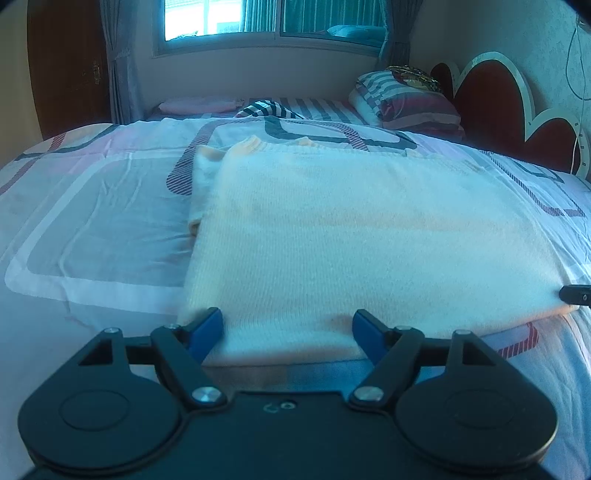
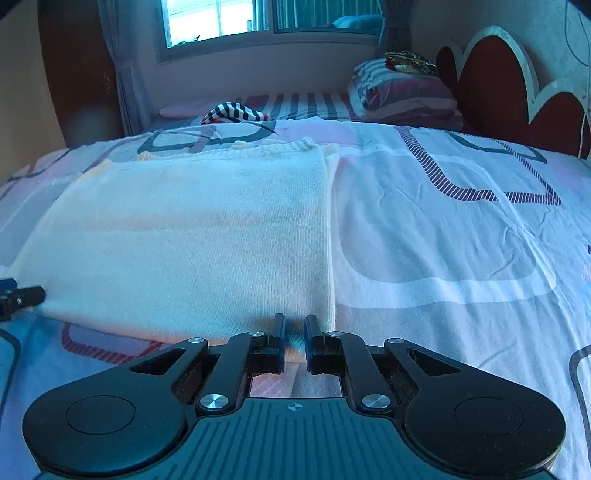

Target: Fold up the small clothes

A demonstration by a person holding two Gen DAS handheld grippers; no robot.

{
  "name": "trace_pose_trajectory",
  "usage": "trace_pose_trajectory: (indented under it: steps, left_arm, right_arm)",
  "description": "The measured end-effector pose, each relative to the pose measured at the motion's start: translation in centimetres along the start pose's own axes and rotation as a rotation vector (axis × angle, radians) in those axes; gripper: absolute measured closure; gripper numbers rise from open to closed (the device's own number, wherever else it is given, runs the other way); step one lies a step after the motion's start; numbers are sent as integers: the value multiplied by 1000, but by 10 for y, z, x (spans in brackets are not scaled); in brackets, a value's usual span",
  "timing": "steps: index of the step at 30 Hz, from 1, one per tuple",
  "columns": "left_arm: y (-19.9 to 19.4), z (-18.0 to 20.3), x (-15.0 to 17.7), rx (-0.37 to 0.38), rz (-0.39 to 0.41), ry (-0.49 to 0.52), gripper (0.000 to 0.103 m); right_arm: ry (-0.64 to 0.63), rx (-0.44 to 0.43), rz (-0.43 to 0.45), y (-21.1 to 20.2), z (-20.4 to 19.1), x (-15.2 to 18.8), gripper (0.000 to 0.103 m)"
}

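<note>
On the bed (image 1: 92, 221), a cream sweater (image 1: 351, 229) is lying folded; left gripper (image 1: 288, 332) jaws are standing apart over its near edge, right gripper (image 2: 294, 339) jaws are pinching its six-o'clock edge.

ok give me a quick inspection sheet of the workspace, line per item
surface: bed with patterned sheet, lightly creased
job's things: cream knit garment, partly folded, flat on the bed
clutter: striped cloth and pink item at the far side; pillows
grippers: left hand-held gripper open at the garment's near edge; right hand-held gripper shut on the near hem
cables: white cord on the wall
surroundings: window, curtains, red headboard
</note>
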State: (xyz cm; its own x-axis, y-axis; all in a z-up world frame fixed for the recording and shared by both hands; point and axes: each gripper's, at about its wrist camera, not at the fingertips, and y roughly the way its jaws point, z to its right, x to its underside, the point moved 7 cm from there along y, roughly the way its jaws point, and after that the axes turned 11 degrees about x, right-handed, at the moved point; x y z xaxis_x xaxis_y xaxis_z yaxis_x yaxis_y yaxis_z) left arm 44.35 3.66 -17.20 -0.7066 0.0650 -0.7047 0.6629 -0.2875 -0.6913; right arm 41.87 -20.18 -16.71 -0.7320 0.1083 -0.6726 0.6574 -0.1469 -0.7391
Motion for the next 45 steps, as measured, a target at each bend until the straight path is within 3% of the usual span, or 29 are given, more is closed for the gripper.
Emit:
trace_pose_trajectory:
  steps: [18, 25, 28, 30, 32, 33, 34, 35, 41, 45]
  left_arm:
    - [-3, 1, 3, 5, 1, 25, 25]
    - [-3, 2, 3, 35, -24, 89, 22]
    - [-19, -1, -1, 34, -40, 30, 23]
    - [-34, -1, 4, 29, -17, -2, 24]
    - [-45, -3, 15, 37, -17, -81, 33]
    - [-49, -4, 22, 55, -17, -140, 36]
    - [-51, -6, 28, 80, -15, -208, 46]
    - [-51, -9, 35, 107, -9, -280, 48]
    - [-46, -34, 33, 163, 117, -577, 48]
    - [-32, -41, 25, 152, 152, -670, 48]
  right_arm:
    - [-37, 33, 35, 3, -4, 6, 94]
    - [-145, 50, 5, 6, -9, 2, 94]
    - [-129, 23, -32, -1, -4, -7, 93]
    - [-98, -10, 45, -25, 1, -12, 93]
    - [-72, -47, 57, -43, 1, -9, 93]
    - [-57, -66, 65, -50, 2, -6, 93]
    - [-43, -89, 74, -57, 1, -3, 94]
    - [-29, -112, 76, -62, 0, 0, 94]
    - [14, -175, 67, -64, -19, 1, 94]
    - [20, -202, 91, -60, -33, -13, 94]
